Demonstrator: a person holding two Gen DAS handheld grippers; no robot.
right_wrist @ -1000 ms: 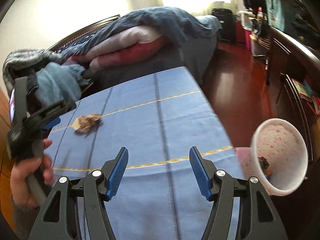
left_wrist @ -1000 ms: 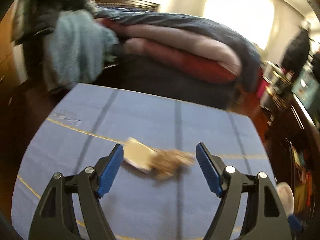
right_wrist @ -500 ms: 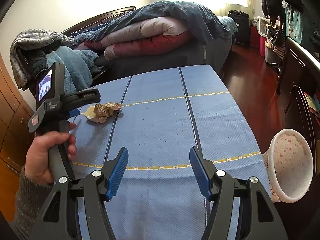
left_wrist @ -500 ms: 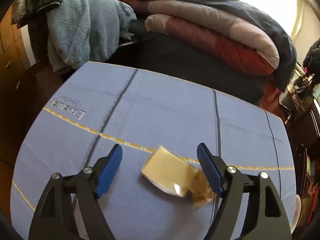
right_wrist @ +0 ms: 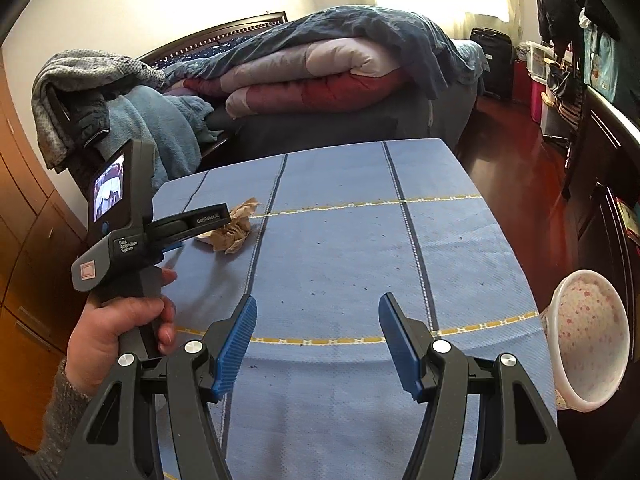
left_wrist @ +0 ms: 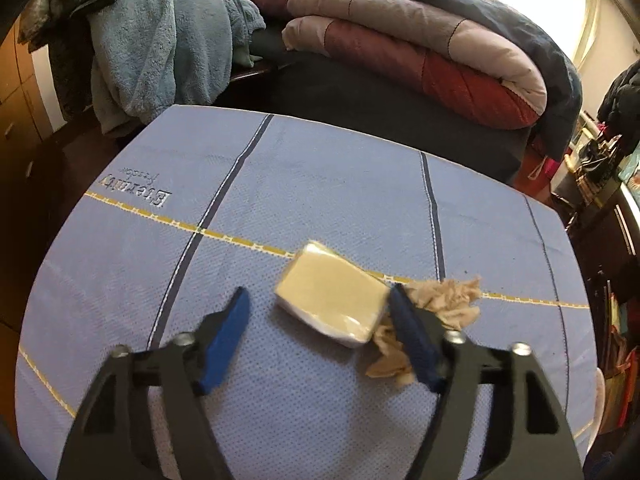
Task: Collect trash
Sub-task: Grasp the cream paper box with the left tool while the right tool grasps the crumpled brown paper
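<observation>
My left hand-held gripper (left_wrist: 320, 316) is spread wide around the flat pale-yellow packet (left_wrist: 332, 306), with crumpled brown paper (left_wrist: 448, 304) by its right finger. Next I squeeze. My right hand-held gripper (right_wrist: 316, 340) waits, released.

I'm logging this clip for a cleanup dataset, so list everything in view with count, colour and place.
packet: 1, pale yellow, on the cloth between the left claw's fingers
crumpled paper: 1, brown, touching the packet's right side
tablecloth: 1, blue with stripes, over the table
bin: 1, white with pink spots, off the table's right edge
quilts: stack, pink, red, navy, on the bed
towel: 1, light blue, far left
left claw: open
right claw: open, empty
</observation>
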